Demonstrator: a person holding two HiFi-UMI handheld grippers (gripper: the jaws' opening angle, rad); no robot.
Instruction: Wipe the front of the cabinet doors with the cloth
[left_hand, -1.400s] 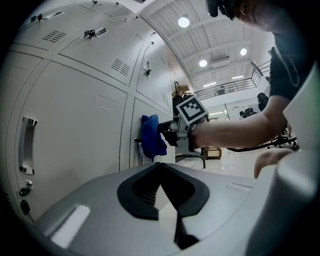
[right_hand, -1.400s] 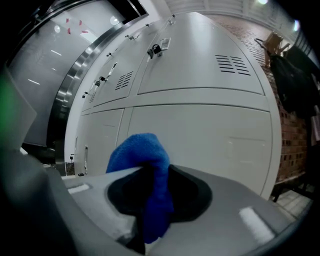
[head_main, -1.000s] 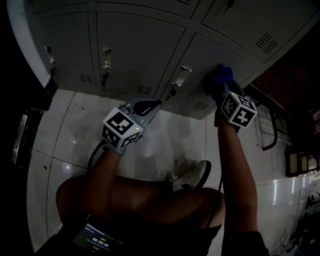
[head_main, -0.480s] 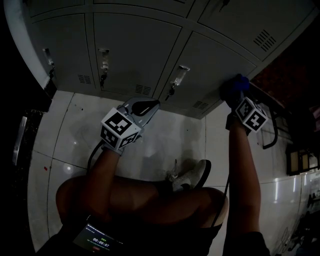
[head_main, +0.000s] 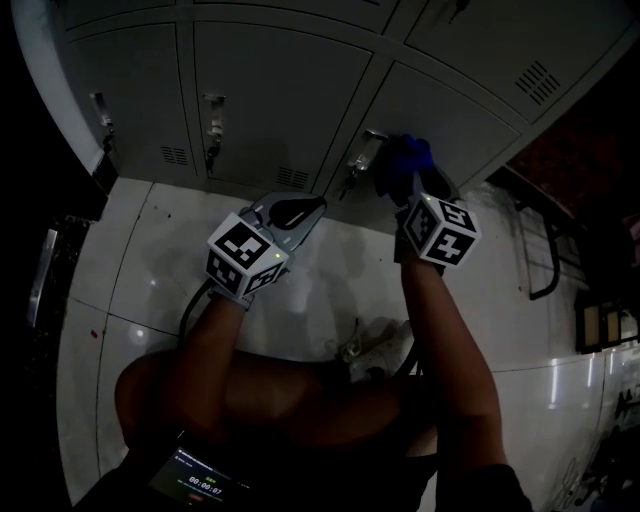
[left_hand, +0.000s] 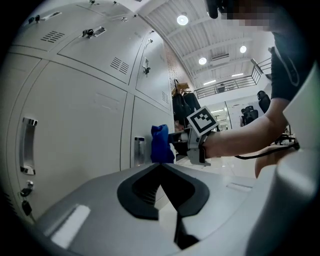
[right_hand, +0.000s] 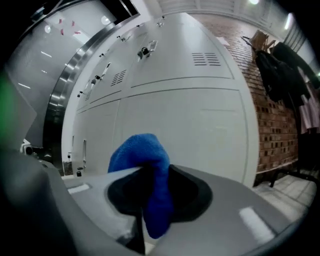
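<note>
The grey cabinet doors fill the top of the head view. My right gripper is shut on a blue cloth, and the cloth presses against the lower right door just right of its handle. In the right gripper view the cloth bulges out between the jaws of the right gripper, facing the door. My left gripper hangs low before the doors, shut and empty. The left gripper view has the left gripper in front, with the cloth seen on the door beyond.
Keys hang under the handles of the left doors. White floor tiles lie below the cabinet. The person's shoe rests on the floor. A dark metal frame stands to the right by a brick wall.
My right gripper swung the cloth to the right along the lower right door, then back left to beside the handle. The left gripper has barely moved.
</note>
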